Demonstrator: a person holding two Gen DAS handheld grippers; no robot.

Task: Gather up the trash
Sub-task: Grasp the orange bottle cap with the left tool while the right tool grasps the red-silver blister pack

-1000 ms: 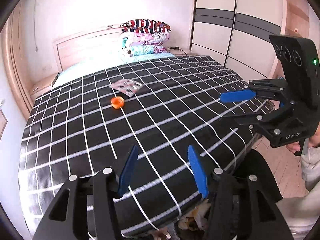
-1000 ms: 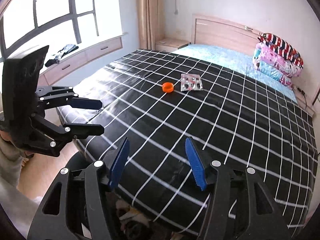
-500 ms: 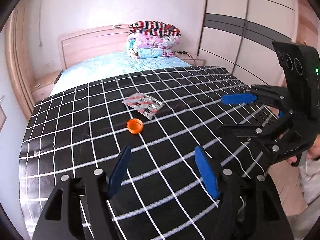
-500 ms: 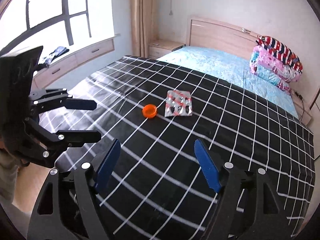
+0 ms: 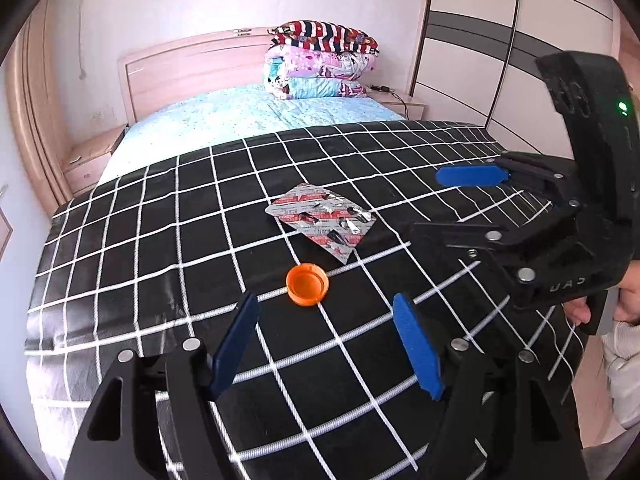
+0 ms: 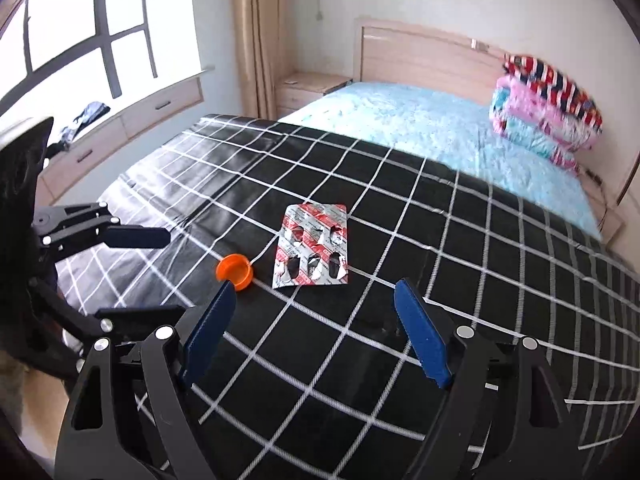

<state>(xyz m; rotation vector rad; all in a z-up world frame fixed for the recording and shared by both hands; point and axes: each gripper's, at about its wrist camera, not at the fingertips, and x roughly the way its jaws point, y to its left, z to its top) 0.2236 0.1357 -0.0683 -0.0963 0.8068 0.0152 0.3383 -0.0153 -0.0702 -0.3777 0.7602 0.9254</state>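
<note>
Both the left gripper (image 5: 324, 324) and the right gripper (image 6: 312, 304) are hovering wide apart over the black checked bedspread (image 5: 160, 248), the orange bottle cap (image 5: 307, 284) lying nearest, the empty blister pack (image 5: 326, 220) just beyond it.

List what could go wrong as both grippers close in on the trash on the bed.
1. The small orange plastic bottle cap lies on the soft black checked bedspread; the open left gripper might press it into the fabric or flick it away.
2. The flat, used silver-and-red blister pack offers little edge, so the open right gripper may pinch fabric instead.
3. The two items lie close together, so the grippers might collide.
</note>
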